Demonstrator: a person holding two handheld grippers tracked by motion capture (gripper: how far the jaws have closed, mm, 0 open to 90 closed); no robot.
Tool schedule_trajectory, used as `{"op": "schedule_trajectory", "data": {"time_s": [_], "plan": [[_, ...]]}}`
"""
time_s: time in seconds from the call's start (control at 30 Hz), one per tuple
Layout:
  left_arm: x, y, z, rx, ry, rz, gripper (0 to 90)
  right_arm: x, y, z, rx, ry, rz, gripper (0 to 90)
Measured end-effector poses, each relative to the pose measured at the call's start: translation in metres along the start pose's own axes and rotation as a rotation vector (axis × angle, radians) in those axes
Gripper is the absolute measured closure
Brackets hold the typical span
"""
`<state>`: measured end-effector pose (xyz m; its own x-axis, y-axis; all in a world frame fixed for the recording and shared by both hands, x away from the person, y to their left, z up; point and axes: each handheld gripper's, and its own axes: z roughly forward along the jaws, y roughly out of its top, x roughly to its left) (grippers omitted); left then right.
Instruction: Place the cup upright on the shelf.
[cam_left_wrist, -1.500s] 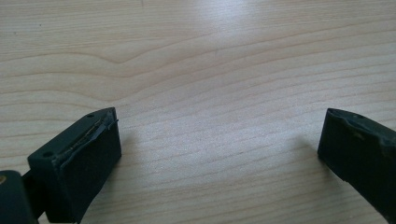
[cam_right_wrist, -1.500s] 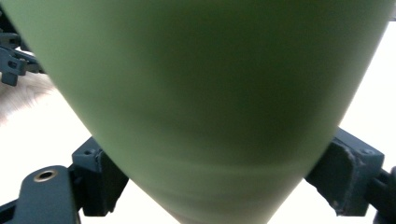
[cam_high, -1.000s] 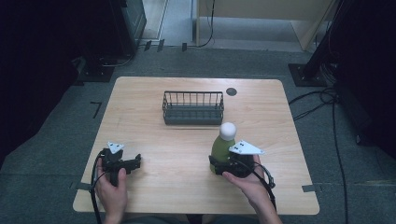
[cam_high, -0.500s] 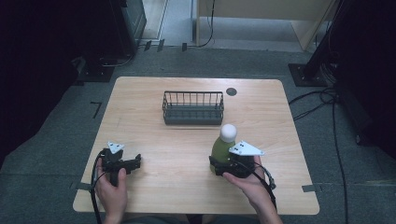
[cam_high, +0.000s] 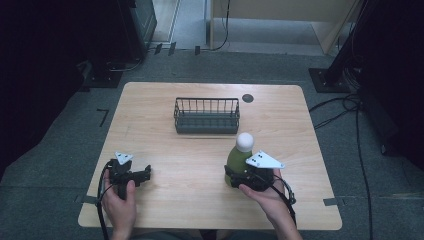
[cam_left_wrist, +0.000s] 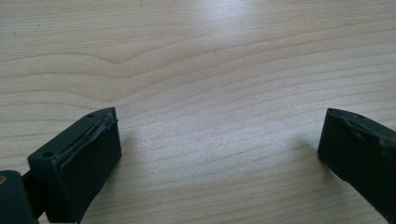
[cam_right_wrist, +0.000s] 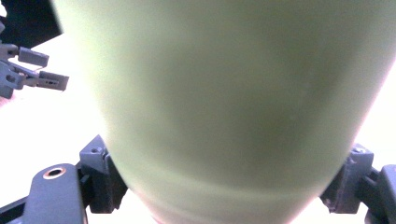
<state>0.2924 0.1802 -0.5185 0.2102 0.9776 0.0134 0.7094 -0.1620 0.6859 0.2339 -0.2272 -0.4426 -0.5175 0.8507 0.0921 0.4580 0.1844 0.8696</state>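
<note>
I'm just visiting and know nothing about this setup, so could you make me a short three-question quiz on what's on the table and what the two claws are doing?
1. True or false: the left claw grips the green bottle.
2. Which claw has the bottle between its jaws? A) left B) right C) both
3. Fill in: the wire basket stands on the table on the ____ side of the bottle from the person.

Key:
1. False; in the left gripper view its jaws stand wide apart over bare wood.
2. B; in the right gripper view the green body sits between both jaws.
3. Far.
</note>
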Motion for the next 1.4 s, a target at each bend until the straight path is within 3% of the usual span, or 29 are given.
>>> {"op": "schedule_trajectory", "data": {"time_s": [0.27,0.63,0.9,1.4], "plan": [[0.000,0.000,0.000,0.000,-0.001,0.000,0.1,0.002,0.005,0.001,-0.008,-0.001,-0.018,20.1],[0.000,0.000,0.000,-0.001,0.000,-0.002,0.1,0.004,0.033,0.004,-0.032,0.043,-0.023,20.3],[0.000,0.000,0.000,-0.003,0.000,-0.001,0.1,0.004,0.050,0.014,-0.016,0.029,-0.044,20.3],[0.000,0.000,0.000,-0.002,-0.006,0.009,0.1,-0.006,0.095,0.028,-0.044,0.007,-0.031,20.4]]}}
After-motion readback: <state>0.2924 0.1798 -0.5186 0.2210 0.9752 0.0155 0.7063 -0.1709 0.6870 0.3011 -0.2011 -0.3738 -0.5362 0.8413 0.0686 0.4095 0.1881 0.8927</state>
